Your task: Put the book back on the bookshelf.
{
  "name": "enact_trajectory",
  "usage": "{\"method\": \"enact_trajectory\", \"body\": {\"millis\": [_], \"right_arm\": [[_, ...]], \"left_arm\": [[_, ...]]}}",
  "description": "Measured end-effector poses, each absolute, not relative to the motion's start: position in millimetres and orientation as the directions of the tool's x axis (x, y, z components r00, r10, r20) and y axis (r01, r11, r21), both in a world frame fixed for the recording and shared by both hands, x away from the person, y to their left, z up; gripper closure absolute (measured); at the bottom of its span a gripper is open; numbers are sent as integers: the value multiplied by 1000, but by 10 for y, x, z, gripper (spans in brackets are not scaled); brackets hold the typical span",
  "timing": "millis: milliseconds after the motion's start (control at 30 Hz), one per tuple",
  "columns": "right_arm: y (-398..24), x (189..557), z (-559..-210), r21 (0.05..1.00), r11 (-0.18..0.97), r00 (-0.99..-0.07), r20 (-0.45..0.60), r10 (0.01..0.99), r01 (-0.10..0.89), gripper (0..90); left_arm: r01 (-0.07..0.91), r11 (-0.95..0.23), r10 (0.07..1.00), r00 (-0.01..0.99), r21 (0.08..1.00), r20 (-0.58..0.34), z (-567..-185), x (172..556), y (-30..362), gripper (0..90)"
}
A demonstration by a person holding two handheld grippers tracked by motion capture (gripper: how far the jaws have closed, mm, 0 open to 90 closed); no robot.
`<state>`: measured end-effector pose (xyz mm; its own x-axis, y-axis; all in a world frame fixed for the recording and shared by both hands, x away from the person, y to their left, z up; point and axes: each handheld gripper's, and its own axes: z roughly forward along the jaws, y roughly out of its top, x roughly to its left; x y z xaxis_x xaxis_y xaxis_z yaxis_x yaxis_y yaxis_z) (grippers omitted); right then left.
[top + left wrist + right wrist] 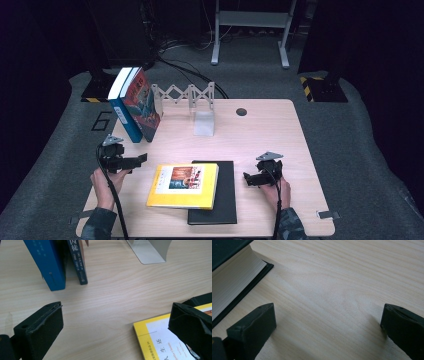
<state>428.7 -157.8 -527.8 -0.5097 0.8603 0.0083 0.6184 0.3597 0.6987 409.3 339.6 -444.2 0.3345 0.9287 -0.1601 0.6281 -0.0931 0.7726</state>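
A yellow book (183, 185) lies flat on top of a black book (223, 200) near the table's front edge. Two books lean at the back left: a blue one (122, 107) and a dark one with a red cover (145, 105). My left gripper (141, 159) is open just left of the yellow book (160, 340), its jaws wide apart over bare wood. In the left gripper view the blue book (47, 262) and the dark book (78, 262) stand ahead. My right gripper (248, 178) is open, just right of the black book (234, 277), holding nothing.
A white metal bookend (204, 122) stands at the back centre in front of an expanding metal rack (184, 94). A round cable hole (241, 111) sits at the table's back right. Bare wood (260, 135) lies between the bookend and my right gripper.
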Motion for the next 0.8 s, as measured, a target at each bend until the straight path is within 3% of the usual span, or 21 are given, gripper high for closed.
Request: {"method": "enact_trajectory", "body": {"millis": [467, 633, 800], "right_arm": [[-1551, 4278, -5241, 680, 361, -523, 38, 852, 638, 0], [-1466, 4229, -5062, 682, 369, -553, 63, 831, 632, 0], [-1210, 4157, -4757, 708, 419, -646, 69, 760, 569, 12]], "left_arm": [[651, -77, 920, 339, 755, -198, -4734, 3906, 3377, 0], [636, -70, 927, 327, 768, -186, -4763, 3843, 3383, 0], [645, -74, 933, 314, 760, -176, -4827, 3825, 3382, 0]]}}
